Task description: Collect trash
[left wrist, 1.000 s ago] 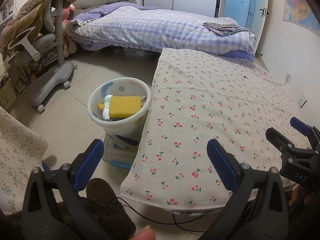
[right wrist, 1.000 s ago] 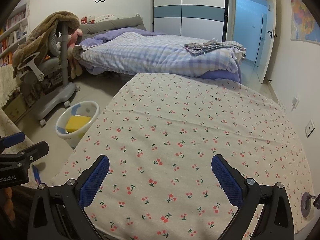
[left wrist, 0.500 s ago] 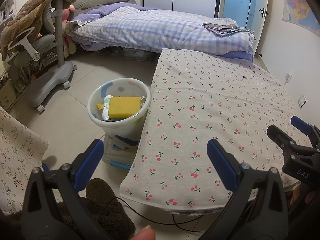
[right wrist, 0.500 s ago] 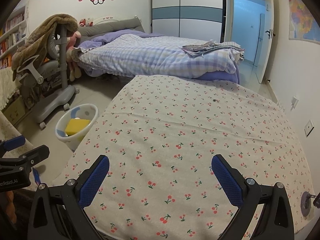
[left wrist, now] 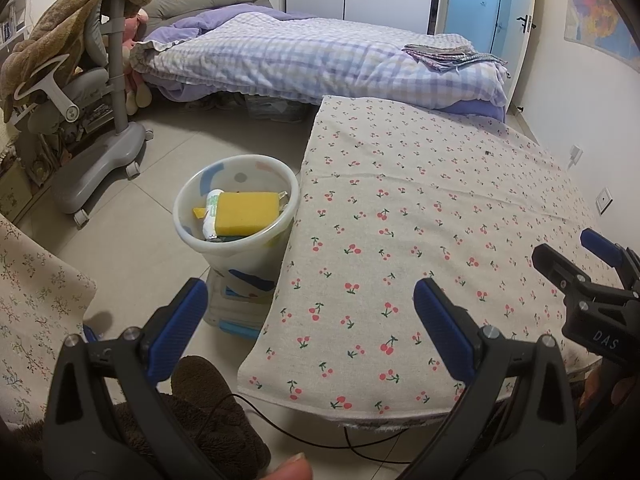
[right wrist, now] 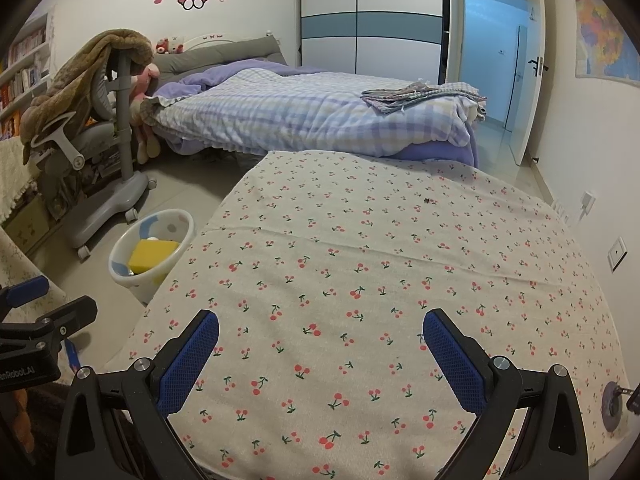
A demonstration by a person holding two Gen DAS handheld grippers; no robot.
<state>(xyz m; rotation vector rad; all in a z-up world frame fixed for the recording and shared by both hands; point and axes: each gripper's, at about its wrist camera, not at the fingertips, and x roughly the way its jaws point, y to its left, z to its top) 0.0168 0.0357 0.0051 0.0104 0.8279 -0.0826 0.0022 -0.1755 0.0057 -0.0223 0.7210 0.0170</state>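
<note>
A white waste bin (left wrist: 256, 256) stands on the floor against the left edge of the table; it also shows in the right wrist view (right wrist: 124, 276). Inside lie a yellow sponge (left wrist: 246, 212), also in the right wrist view (right wrist: 152, 255), and a crumpled white-green wrapper (left wrist: 211, 210). My left gripper (left wrist: 310, 312) is open and empty, held near the table's front left corner. My right gripper (right wrist: 320, 338) is open and empty above the table's front; it shows at the right in the left wrist view (left wrist: 576, 264).
The table wears a cherry-print cloth (right wrist: 380, 280). A bed (left wrist: 320, 60) lies behind it. A grey chair with a brown blanket (left wrist: 80, 80) stands at the left. A black cable (left wrist: 320, 436) runs under the table's front edge. A floral cloth (left wrist: 36, 312) hangs at the near left.
The right wrist view has risen slightly, showing more of the wall. The left gripper has barely moved. Both stay open.
</note>
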